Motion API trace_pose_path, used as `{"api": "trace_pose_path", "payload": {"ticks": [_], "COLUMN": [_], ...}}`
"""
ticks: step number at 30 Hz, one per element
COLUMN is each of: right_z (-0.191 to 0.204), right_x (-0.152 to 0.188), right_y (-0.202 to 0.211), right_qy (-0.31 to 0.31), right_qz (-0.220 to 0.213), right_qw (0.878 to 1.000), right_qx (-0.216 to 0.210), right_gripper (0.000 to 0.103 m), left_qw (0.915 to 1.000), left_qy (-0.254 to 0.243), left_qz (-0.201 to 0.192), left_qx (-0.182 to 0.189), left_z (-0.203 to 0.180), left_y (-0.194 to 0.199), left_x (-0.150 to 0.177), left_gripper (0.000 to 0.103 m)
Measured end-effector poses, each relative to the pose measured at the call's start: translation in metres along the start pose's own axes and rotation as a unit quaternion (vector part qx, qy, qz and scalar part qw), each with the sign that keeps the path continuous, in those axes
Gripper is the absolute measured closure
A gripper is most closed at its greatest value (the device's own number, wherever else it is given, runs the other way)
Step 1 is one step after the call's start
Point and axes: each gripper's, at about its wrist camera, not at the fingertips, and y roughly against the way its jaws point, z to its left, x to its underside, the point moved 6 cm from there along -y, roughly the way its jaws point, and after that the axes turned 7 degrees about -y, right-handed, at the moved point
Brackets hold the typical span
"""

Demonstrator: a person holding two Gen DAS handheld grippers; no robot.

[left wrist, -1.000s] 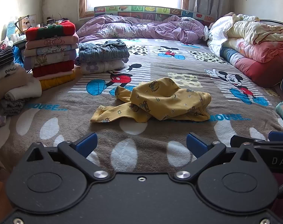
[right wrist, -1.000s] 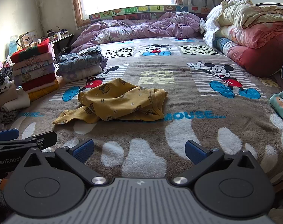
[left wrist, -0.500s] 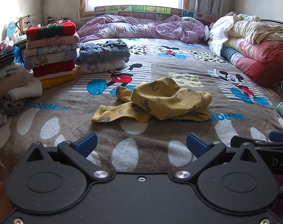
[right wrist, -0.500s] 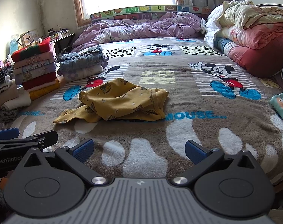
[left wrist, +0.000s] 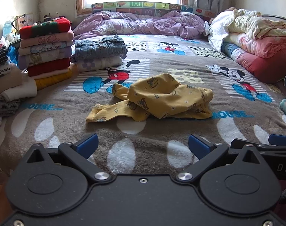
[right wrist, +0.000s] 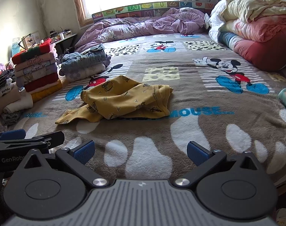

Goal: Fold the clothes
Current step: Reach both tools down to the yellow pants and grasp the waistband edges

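While both tools hover low over the near edge of the bed (left wrist: pixel 48 101), the left gripper (left wrist: pixel 142 146) and the right gripper (right wrist: pixel 141 150) have their jaws spread wide, released and touching nothing (blue pads well apart). Beyond them a crumpled yellow garment (left wrist: pixel 160 98) lies mid-blanket. Farther left stand folded clothes stacks (left wrist: pixel 45 50), with a purple duvet (left wrist: pixel 143 24) at the window end.

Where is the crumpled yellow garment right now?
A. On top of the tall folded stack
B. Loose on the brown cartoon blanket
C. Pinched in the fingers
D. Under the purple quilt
B: the yellow garment lies crumpled on the blanket, beyond both open grippers.
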Motion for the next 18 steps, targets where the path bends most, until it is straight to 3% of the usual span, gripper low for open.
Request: {"api": "trace_pose_path", "payload": {"ticks": [18], "right_z": [-0.036], "right_x": [-0.014], "right_y": [-0.076], "right_qy": [-0.034], "right_qz": [0.0], "right_qw": [0.999], "right_qx": [-0.034], "right_gripper": [0.0], "left_qw": [0.999], "left_qy": [-0.018], "left_qz": [0.03], "left_qx": [-0.028], "left_z": [-0.009], "left_y": [-0.076], "left_x": [-0.017], "left_gripper": [0.0]}}
